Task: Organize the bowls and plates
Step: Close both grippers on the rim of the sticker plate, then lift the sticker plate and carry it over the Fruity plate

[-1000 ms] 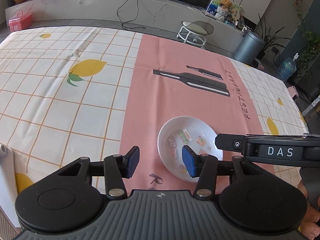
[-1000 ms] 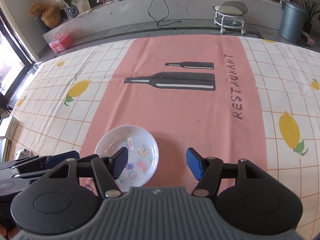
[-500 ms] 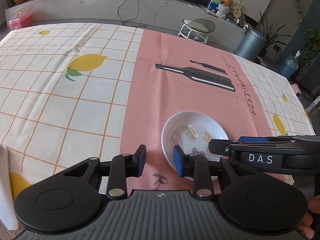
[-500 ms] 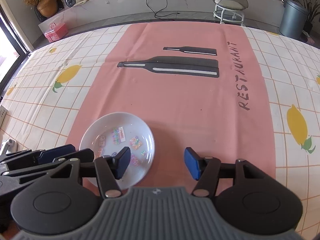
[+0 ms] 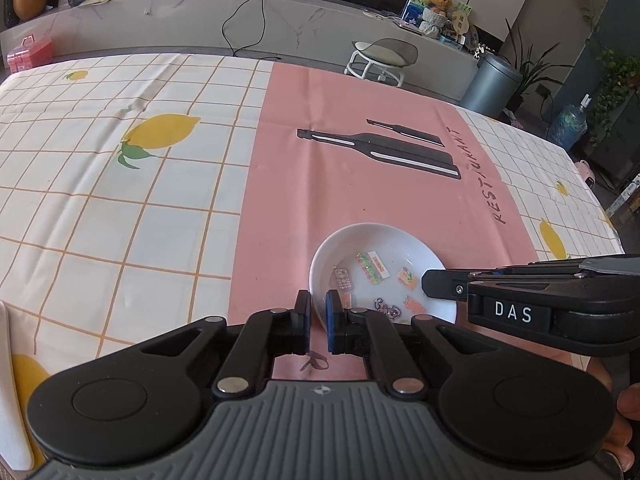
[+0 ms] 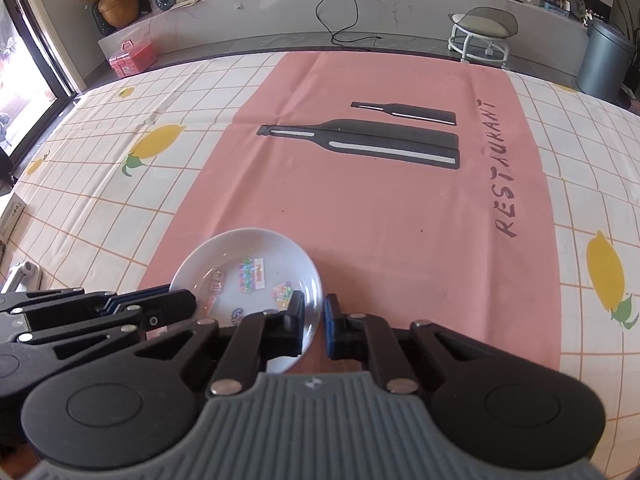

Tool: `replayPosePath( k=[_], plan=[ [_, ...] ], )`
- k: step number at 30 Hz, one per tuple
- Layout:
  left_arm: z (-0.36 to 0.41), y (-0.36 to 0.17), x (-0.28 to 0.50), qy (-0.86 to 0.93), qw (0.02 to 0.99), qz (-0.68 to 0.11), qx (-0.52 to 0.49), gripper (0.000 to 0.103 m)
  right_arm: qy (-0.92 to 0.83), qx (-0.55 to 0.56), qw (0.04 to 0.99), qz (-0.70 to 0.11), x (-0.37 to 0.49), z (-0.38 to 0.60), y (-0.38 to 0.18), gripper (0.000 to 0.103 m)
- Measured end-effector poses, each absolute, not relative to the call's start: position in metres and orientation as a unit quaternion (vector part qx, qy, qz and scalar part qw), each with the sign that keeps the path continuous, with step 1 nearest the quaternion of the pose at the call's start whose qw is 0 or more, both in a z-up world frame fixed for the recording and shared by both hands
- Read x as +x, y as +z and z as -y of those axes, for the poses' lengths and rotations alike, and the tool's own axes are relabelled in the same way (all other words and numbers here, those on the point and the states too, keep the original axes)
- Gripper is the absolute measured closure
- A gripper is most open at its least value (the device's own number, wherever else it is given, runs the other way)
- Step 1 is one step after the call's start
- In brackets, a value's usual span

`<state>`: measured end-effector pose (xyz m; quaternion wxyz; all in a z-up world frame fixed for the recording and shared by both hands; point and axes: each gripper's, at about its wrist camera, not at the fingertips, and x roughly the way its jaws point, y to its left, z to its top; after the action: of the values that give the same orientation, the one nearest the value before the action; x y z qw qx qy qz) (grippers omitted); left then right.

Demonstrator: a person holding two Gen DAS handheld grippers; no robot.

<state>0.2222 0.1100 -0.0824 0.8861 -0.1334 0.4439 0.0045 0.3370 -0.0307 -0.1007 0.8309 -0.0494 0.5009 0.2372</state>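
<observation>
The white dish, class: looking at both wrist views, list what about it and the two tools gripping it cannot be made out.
1. Near rim of the white dish: hidden by the left tool in the left wrist view and by the right tool in the right wrist view.
2. Stickers inside the dish: too small to read.
3. Dish underside: out of sight, so lifted or resting cannot be told.

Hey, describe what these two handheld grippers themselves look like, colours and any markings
The left gripper and right gripper match: black linkage arms with silver pivot pins, blue pads on the fingertips, two round black discs flanking a grey ribbed body. The right gripper, seen side-on in the left view, carries a white "DAS" label. No cables are visible.
</observation>
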Motion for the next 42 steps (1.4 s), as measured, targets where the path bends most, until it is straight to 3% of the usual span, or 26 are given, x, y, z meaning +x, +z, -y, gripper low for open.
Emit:
replayPosePath(
  k=[26,42],
  plan=[
    [-0.126,-0.065,0.219,0.020,0.878,-0.438,-0.191,0.102,0.258,0.009,0.822,-0.507,0.338,0.044,-0.091,0.100],
    [-0.104,0.001,0.197,-0.011,0.919,-0.343,-0.192,0.102,0.246,0.032,0.873,-0.420,0.306,0.073,-0.013,0.102]
  ],
)
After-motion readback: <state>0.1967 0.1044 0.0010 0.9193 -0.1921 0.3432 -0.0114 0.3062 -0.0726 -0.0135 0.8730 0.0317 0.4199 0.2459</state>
